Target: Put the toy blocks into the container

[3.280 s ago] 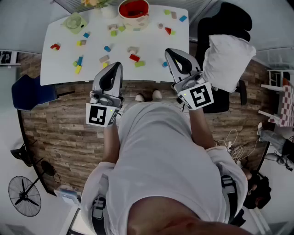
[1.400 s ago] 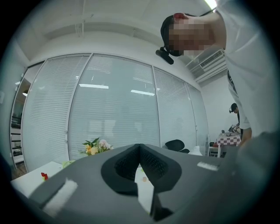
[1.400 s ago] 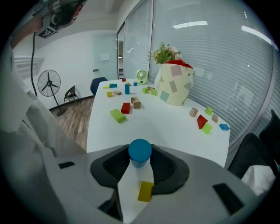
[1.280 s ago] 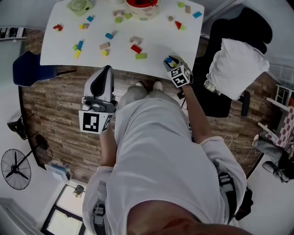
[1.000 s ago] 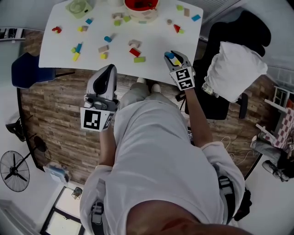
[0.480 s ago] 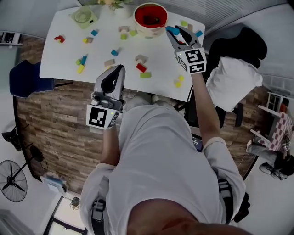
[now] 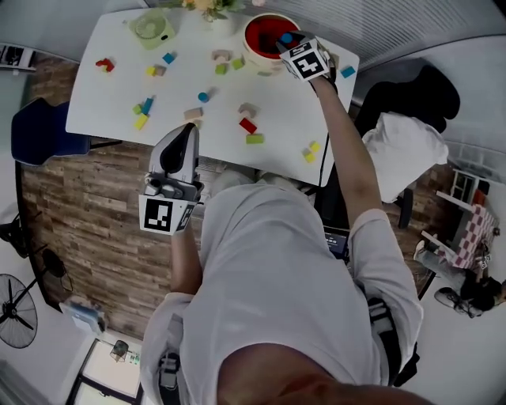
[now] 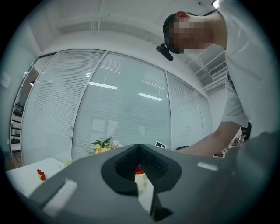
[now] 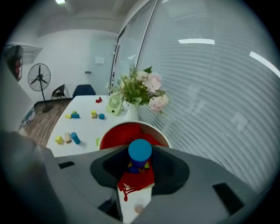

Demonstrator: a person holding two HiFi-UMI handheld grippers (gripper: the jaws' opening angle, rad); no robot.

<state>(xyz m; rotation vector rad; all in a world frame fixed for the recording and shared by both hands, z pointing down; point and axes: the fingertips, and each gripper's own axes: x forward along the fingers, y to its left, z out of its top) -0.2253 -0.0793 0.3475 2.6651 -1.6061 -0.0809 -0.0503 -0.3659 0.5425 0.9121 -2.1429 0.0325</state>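
The red container (image 7: 248, 35) stands at the far side of the white table (image 7: 111, 95). My right gripper (image 7: 283, 41) hovers over its opening, shut on a blue cylinder block (image 7: 285, 37). In the right gripper view the blue block (image 9: 140, 152) sits between the jaws of my right gripper (image 9: 140, 161), right above the container (image 9: 114, 130). My left gripper (image 7: 182, 142) is shut and empty, held near the table's front edge; in its own view the left gripper (image 8: 139, 154) points level over the table. Several loose blocks lie around, such as a red one (image 7: 247, 125) and a green one (image 7: 254, 139).
A small green fan (image 7: 152, 26) and a vase of flowers (image 7: 212, 8) stand at the table's far edge. A dark chair with a white pillow (image 7: 403, 150) is to the right, a blue chair (image 7: 35, 130) to the left. Yellow blocks (image 7: 314, 146) lie near the right corner.
My right gripper has carried the blue block leftward from beside the container to over its opening. The left gripper has stayed about where it was.
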